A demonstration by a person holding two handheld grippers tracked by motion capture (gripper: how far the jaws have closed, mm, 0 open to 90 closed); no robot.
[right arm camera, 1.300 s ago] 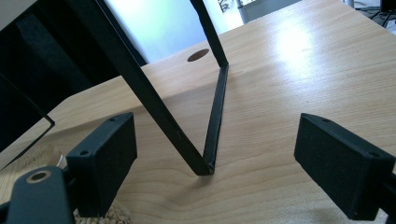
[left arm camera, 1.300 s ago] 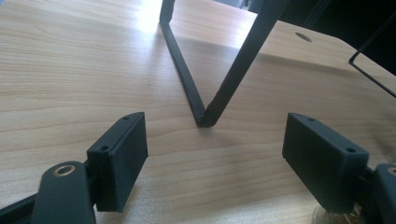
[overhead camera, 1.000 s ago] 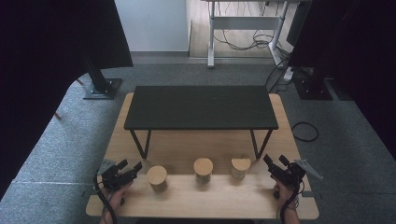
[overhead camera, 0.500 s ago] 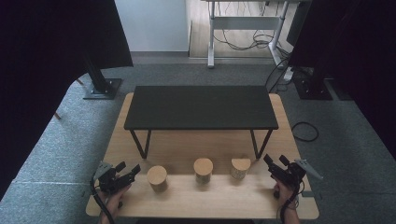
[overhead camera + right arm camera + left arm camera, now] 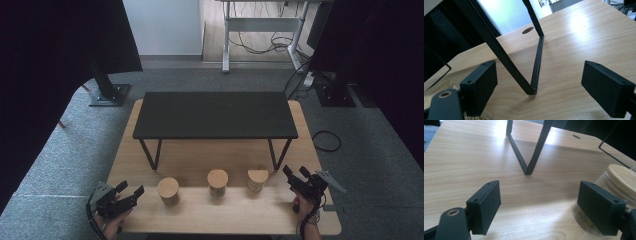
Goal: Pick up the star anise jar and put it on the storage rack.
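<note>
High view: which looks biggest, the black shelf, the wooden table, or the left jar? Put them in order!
1. wooden table, biggest.
2. black shelf, standing on it.
3. left jar, smallest.
The shelf is raised nearer the camera, but the order is plain.

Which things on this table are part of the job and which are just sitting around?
In the job:
left jar
middle jar
right jar
left claw
right claw

Just around:
black shelf
wooden table
cable
</note>
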